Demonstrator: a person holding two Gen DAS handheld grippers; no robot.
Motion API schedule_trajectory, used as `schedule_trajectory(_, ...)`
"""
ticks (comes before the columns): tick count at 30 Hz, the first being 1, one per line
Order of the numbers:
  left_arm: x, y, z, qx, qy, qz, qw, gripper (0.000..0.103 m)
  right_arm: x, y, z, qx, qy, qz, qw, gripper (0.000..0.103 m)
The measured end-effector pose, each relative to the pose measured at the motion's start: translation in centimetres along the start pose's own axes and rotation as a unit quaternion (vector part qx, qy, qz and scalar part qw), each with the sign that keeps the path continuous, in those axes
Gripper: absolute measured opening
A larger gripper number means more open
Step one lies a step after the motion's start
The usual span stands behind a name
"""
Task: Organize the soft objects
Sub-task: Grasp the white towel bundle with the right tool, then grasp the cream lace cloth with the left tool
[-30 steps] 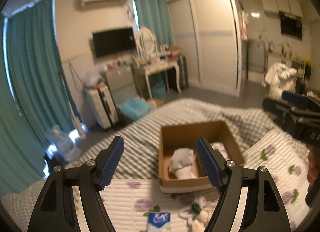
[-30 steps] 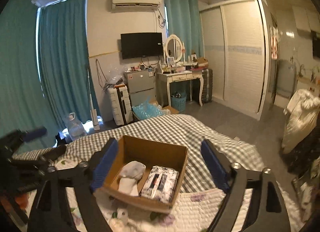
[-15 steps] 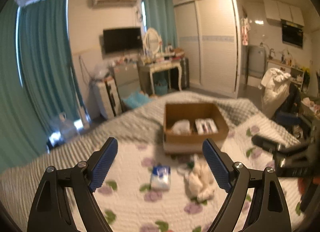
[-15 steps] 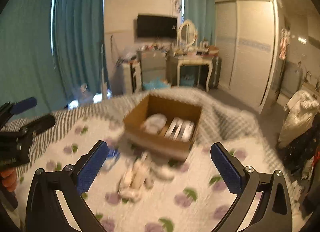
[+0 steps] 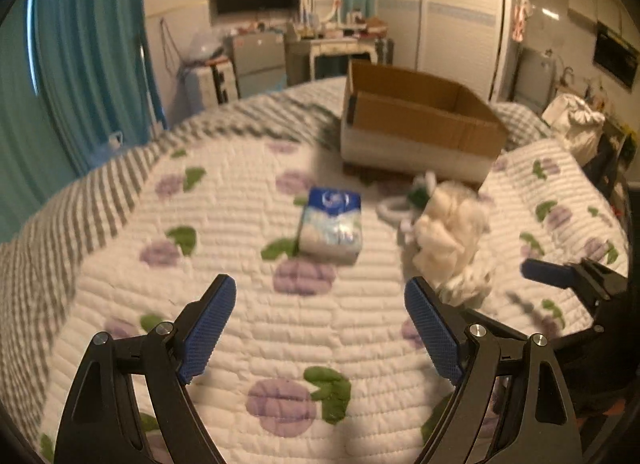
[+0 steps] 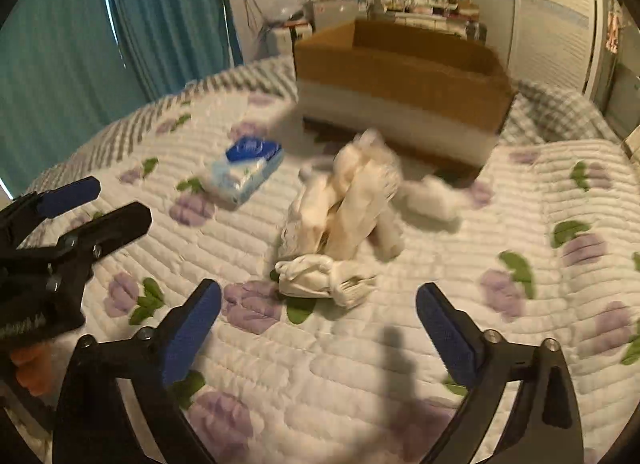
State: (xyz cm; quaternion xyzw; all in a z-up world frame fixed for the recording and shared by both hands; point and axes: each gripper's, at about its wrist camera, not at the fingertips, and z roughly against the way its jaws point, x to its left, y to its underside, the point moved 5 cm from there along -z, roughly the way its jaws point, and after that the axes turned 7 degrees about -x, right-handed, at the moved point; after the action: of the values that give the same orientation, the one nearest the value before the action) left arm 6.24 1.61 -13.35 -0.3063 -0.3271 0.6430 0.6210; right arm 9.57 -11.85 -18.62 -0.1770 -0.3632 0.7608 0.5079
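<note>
Both your claws — left gripper and right gripper — gape wide and empty over the flowered white quilt, a heap of white socks just ahead.

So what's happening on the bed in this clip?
A person holds two grippers over a quilted bed, tidying soft items into a cardboard box. The left gripper faces a blue tissue pack; the right gripper faces a heap of white cloth. Both are open and empty, nothing grasped.

Tissue pack lies left of socks, box behind.
</note>
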Motion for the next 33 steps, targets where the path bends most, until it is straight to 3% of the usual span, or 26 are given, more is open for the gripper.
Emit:
schedule_trajectory(4, 0.4, 0.6, -1.0, 0.019, 0.005, 0.004, 0.9998, 0.087, -0.3, 0.3, -1.7, 0.018, 0.011, -0.014, 1.000, 0.092)
schedule_trajectory(7, 1.0, 0.7, -1.4, 0.026, 0.007, 0.017, 0.9995, 0.087, -0.6, 0.2, -2.3, 0.025, 0.013, -0.028, 0.999, 0.082)
schedule_trajectory(9, 1.3, 0.9, -1.4, 0.029, 0.005, 0.020, 0.9994, 0.087, -0.7, 0.0, -2.5, 0.028, 0.010, -0.037, 0.999, 0.065)
schedule_trajectory(11, 1.3, 0.9, -1.4, 0.032, 0.006, 0.022, 0.9992, 0.087, -0.8, 0.1, -2.7, 0.034, 0.003, -0.042, 0.999, 0.058)
schedule_trajectory(18, 0.3, 1.0, -1.0, 0.039, 0.004, 0.006, 0.9992, 0.087, -2.0, -0.8, 0.6, -0.005, -0.001, -0.049, 0.999, 0.057)
schedule_trajectory(23, -3.7, 0.9, -1.4, 0.073, 0.041, -0.022, 0.9962, 0.085, -4.7, -2.8, 2.6, -0.029, 0.024, -0.042, 0.998, 0.057)
schedule_trajectory(27, -7.3, -0.3, -2.3, 0.076, 0.050, -0.053, 0.9944, 0.085, -8.2, -4.4, 2.6, -0.029, 0.041, -0.051, 0.997, 0.057)
schedule_trajectory(33, -10.6, -2.2, -6.0, 0.080, 0.066, -0.041, 0.9938, 0.084, -12.4, -6.1, 1.6, -0.036, 0.076, -0.028, 0.996, 0.057)
